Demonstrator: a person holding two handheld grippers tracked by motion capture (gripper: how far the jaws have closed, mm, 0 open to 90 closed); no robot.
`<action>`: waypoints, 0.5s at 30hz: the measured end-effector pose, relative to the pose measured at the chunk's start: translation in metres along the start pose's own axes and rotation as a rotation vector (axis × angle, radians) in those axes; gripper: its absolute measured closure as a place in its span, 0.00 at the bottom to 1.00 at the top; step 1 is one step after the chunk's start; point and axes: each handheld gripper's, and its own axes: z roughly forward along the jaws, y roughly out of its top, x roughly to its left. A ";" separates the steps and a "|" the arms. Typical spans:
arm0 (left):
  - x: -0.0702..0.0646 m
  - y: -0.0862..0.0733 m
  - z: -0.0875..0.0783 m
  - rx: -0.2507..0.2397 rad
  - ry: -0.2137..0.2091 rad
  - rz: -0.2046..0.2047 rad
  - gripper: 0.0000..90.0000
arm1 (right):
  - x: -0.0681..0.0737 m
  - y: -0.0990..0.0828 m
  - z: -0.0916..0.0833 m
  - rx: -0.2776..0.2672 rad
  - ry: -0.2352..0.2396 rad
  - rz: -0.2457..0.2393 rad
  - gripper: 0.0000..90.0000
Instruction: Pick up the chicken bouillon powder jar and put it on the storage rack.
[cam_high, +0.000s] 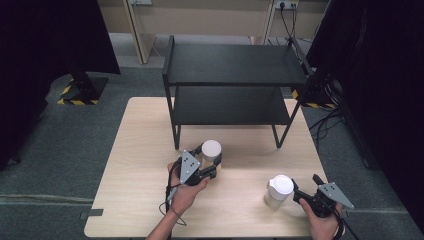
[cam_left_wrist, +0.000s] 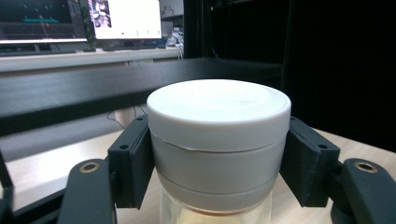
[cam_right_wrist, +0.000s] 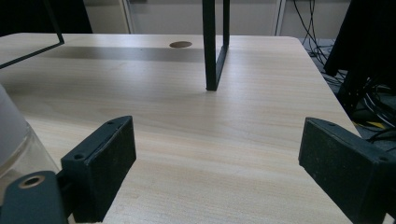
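A clear jar with a white lid (cam_high: 211, 148) stands in front of the black shelf, and my left gripper (cam_high: 209, 162) is shut on it. In the left gripper view both pads (cam_left_wrist: 133, 158) press the white lid (cam_left_wrist: 218, 112) from the sides, with clear glass below. Whether its base touches the table I cannot tell. A second white-lidded jar (cam_high: 280, 187) stands at the front right of the table. My right gripper (cam_high: 304, 192) sits just right of it, open. In the right gripper view the gripper (cam_right_wrist: 224, 163) holds nothing, and that jar (cam_right_wrist: 14, 140) is at the left edge.
A black two-level shelf (cam_high: 235, 75) stands on the far half of the light wooden table (cam_high: 140, 150); one shelf leg (cam_right_wrist: 215, 46) rises ahead of the right gripper. Cables (cam_high: 325, 125) lie on the floor to the right.
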 end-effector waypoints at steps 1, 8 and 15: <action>0.000 0.002 -0.001 -0.005 0.005 -0.002 0.37 | 0.000 0.000 0.000 0.000 -0.001 -0.001 0.12; 0.005 0.014 -0.007 -0.042 0.039 -0.006 0.37 | 0.001 0.000 0.000 -0.002 -0.003 0.002 0.12; 0.008 0.028 -0.010 -0.075 0.072 0.006 0.37 | 0.001 0.000 0.000 -0.002 -0.004 0.002 0.12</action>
